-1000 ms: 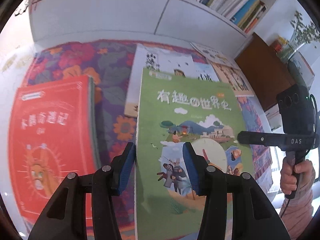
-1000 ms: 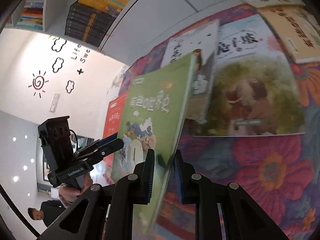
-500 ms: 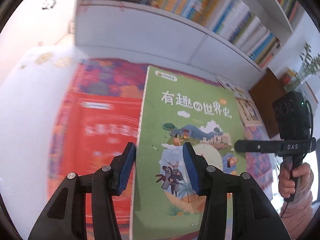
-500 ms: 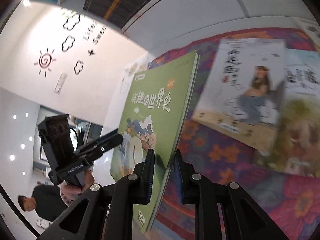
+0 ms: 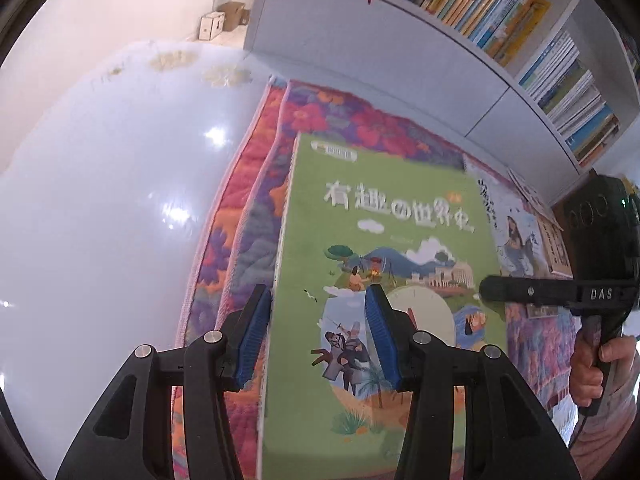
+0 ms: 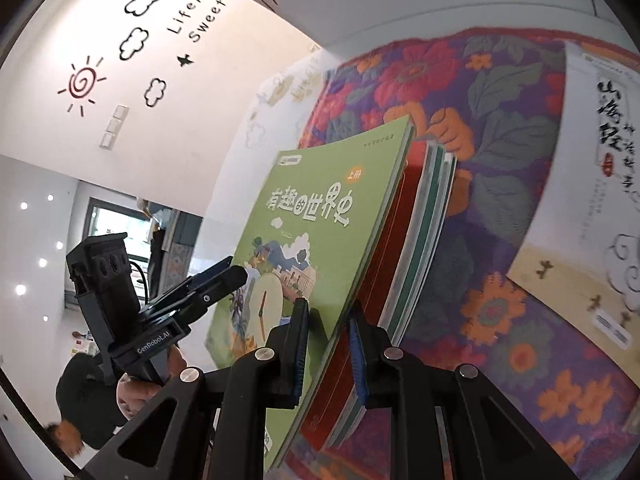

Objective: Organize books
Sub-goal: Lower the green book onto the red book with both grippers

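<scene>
Both hand-held grippers clamp the green book (image 5: 384, 280), centre frame: left hand-held gripper (image 5: 316, 336), right hand-held gripper (image 6: 328, 356); lower it level, edges squared to the red book (image 6: 380, 256).

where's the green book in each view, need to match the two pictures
Left wrist: the green book fills the centre, cover facing the camera, its left edge between the left hand-held gripper's pads.
Right wrist: the green book is left of centre, seen edge-on and tilted, with the right hand-held gripper closed on its lower edge.
Shared landmark: the floral mat.
</scene>
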The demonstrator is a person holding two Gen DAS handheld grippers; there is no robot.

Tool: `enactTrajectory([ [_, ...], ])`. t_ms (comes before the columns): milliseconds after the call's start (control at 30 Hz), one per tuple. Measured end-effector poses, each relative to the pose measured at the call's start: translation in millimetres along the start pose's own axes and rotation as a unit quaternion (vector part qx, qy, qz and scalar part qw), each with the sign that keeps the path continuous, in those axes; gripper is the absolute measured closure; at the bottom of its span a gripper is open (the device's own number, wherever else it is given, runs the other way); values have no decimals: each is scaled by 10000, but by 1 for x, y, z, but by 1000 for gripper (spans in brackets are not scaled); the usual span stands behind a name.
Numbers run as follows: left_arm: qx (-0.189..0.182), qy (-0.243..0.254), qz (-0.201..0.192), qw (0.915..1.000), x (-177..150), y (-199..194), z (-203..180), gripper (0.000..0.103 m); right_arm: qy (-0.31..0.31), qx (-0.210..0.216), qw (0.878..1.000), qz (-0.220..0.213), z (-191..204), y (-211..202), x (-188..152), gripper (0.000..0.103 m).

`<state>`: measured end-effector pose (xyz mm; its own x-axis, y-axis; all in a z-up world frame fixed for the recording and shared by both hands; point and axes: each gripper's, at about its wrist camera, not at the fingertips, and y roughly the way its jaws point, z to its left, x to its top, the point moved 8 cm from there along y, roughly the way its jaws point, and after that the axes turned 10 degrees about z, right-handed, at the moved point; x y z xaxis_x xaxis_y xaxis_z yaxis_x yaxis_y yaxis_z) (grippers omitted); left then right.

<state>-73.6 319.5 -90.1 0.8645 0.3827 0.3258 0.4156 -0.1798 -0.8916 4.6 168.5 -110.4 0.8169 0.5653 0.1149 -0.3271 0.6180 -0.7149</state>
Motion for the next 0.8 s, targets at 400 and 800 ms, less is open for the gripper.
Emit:
enactTrajectory([
  [400, 56, 109, -78, 9999, 2, 2, -1, 58, -84, -347, 9993, -85, -1, 6, 7, 79],
  [800, 207, 170, -87, 9996, 4, 4, -4, 58, -156, -547, 9983, -103, 2, 7, 9, 77],
])
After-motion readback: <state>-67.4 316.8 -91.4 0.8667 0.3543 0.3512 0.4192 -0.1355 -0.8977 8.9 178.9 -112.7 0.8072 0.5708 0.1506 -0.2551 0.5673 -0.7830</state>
